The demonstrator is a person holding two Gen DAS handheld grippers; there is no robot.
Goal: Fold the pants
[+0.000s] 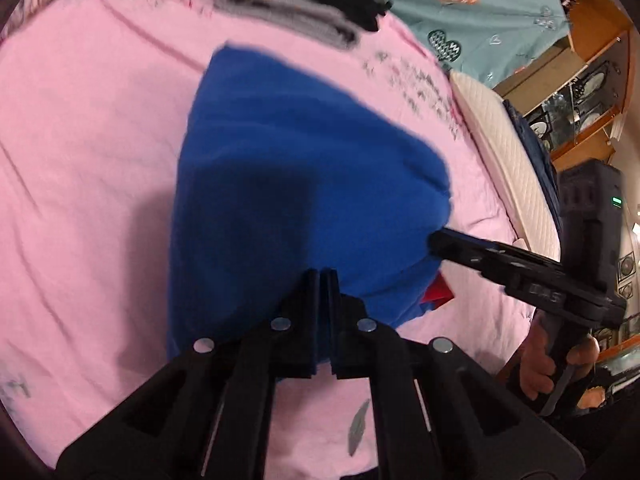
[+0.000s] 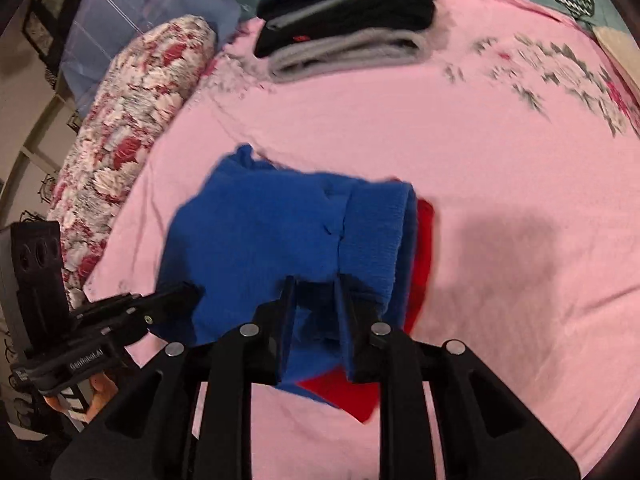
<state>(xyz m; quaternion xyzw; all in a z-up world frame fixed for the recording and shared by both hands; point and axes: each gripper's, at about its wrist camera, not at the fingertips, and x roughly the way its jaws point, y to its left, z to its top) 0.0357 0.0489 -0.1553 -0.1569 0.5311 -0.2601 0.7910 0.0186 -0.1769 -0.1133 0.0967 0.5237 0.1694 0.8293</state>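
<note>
The blue pants (image 1: pixel 280 152) lie folded into a thick bundle on the pink sheet (image 1: pixel 80 160). A red garment part (image 2: pixel 424 232) shows under their right edge. My left gripper (image 1: pixel 322 276) is shut on the bundle's near edge, with a thin strip of blue cloth between its fingers. In the left wrist view my right gripper (image 1: pixel 434 240) reaches in from the right and touches the bundle's right edge. In its own view the right gripper (image 2: pixel 314 280) is shut on a bunched fold of the blue pants (image 2: pixel 260 232). The left gripper (image 2: pixel 192 292) grips their left edge.
A stack of folded black and grey clothes (image 2: pixel 352 20) sits at the far side of the pink sheet (image 2: pixel 480 160). A floral bolster (image 2: pixel 132 120) lies along the left. A white quilted mattress edge (image 1: pixel 508 152) and a wooden cabinet (image 1: pixel 592 80) lie to the right. Hands (image 1: pixel 536 364) hold the gripper handles.
</note>
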